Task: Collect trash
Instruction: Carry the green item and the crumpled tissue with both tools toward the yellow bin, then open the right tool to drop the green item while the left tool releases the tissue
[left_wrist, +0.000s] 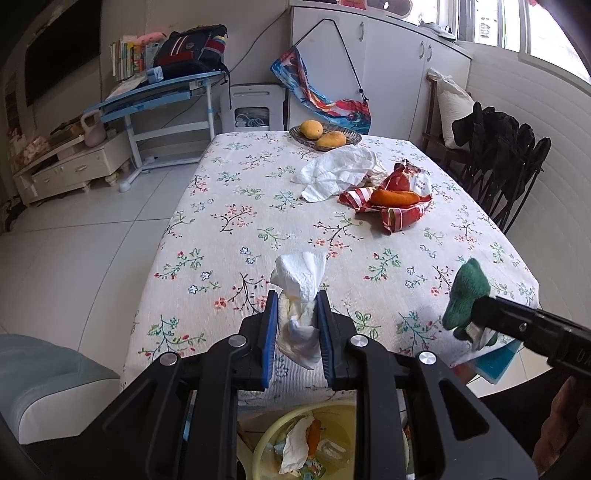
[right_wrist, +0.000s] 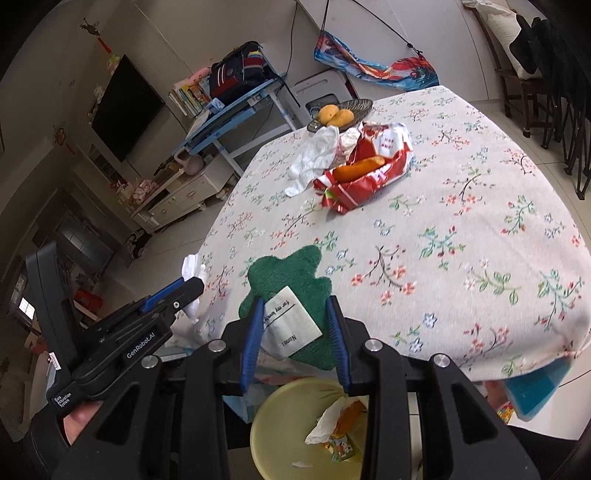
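Observation:
My left gripper (left_wrist: 297, 299) is shut on a crumpled white tissue (left_wrist: 299, 280) above the near table edge. My right gripper (right_wrist: 295, 306) is shut on a green plush cloth with a white label (right_wrist: 288, 277); it also shows in the left wrist view (left_wrist: 465, 291). A yellow bin (right_wrist: 273, 413) stands on the floor below both grippers, with tissue and wrappers inside; it also shows in the left wrist view (left_wrist: 266, 439). On the table lie a white crumpled paper (left_wrist: 336, 173) and a red striped wrapper (left_wrist: 391, 206) with an orange carrot-like piece (left_wrist: 393, 196) on it.
The table has a floral cloth (left_wrist: 240, 229). A dark dish with two mangoes (left_wrist: 325, 136) sits at its far edge. A chair draped with black clothing (left_wrist: 498, 155) stands at the right. A blue desk (left_wrist: 155, 99) is far left, a sofa (left_wrist: 44, 380) near left.

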